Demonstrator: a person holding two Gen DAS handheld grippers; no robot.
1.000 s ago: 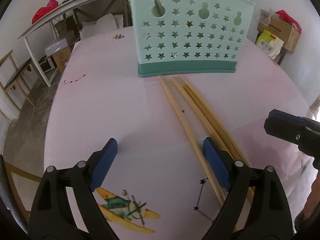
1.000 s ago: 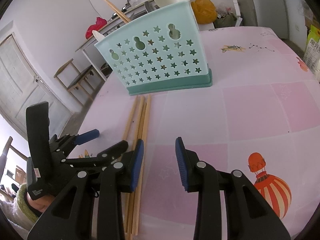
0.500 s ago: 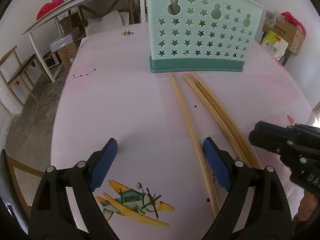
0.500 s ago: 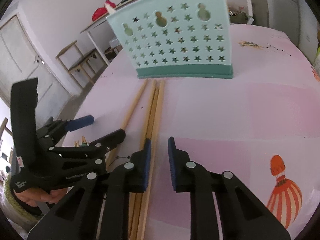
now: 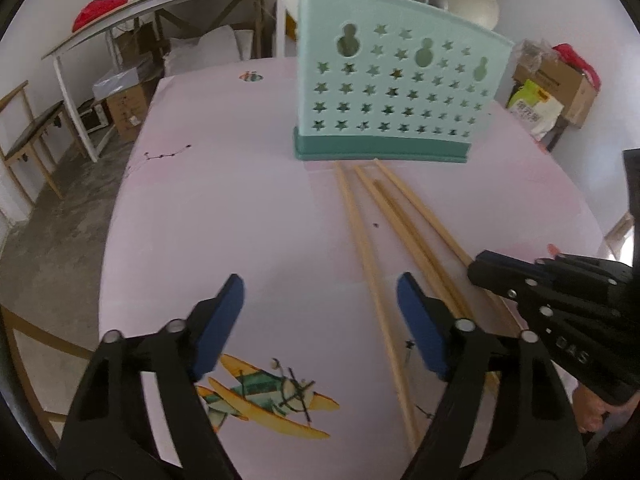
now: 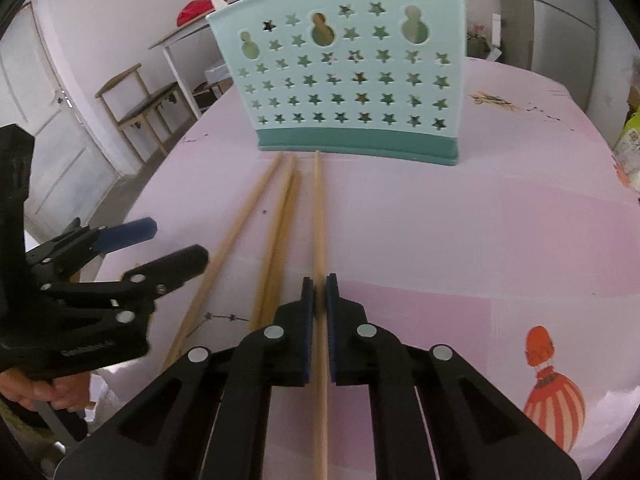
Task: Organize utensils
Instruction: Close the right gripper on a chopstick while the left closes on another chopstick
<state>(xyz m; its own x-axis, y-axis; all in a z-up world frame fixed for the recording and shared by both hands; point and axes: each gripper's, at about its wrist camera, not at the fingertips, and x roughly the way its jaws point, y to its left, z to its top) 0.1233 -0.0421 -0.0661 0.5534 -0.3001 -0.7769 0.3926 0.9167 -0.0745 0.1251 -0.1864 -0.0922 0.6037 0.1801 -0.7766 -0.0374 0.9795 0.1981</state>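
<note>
Between my right claw's [image 6: 319,294] pads one chopstick [image 6: 318,216] sits pinched tight; ahead stands the holder [image 6: 348,72]; my left claw [image 5: 320,304] is closing on nothing.

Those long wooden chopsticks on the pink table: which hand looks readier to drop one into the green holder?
Right. Its tongs are shut on one wooden chopstick that points at the mint-green star-holed holder. The left tongs are closing on nothing.

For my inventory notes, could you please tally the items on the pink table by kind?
Long wooden chopsticks lying on the table: 4 (first, one in the right claw)
Mint-green star-perforated plastic utensil holder: 1
Total: 5
</note>
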